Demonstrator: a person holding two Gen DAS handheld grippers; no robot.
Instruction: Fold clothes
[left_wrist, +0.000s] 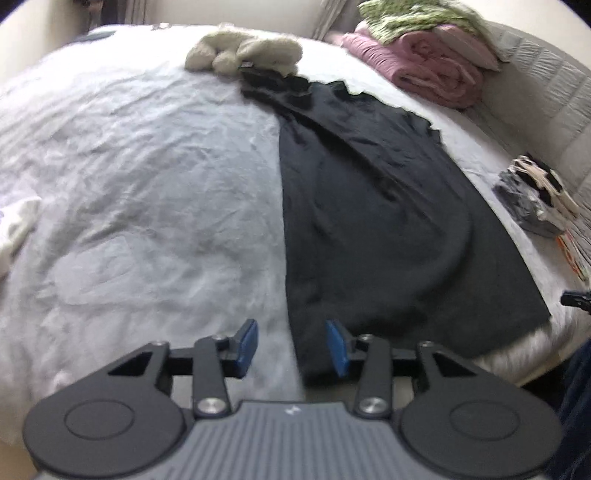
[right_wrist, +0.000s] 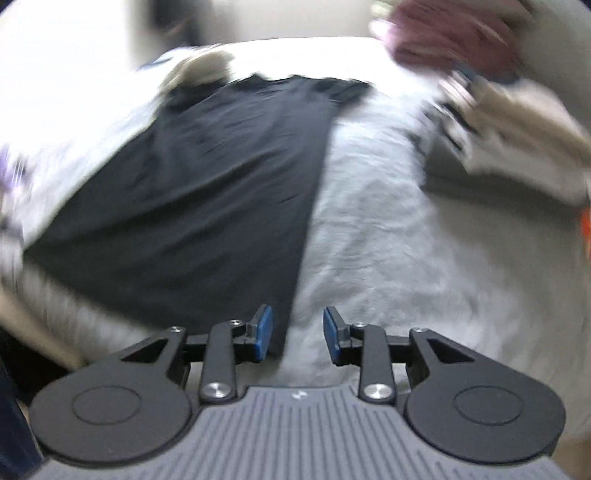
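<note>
Now the black garment (left_wrist: 388, 221) lies folded lengthwise on the bed (left_wrist: 147, 166), both grippers (left_wrist: 291, 347) (right_wrist: 297, 336) at its near hem, jaws partly open and empty; next likely needs a crosswise fold.

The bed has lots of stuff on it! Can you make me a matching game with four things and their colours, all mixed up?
Things:
1. shirt
2. blanket
3. sheet
4. pads on the tongs

Colours:
A. pink
B. blue
C. black
D. white

Pairs: 1-C, 2-A, 3-D, 4-B
</note>
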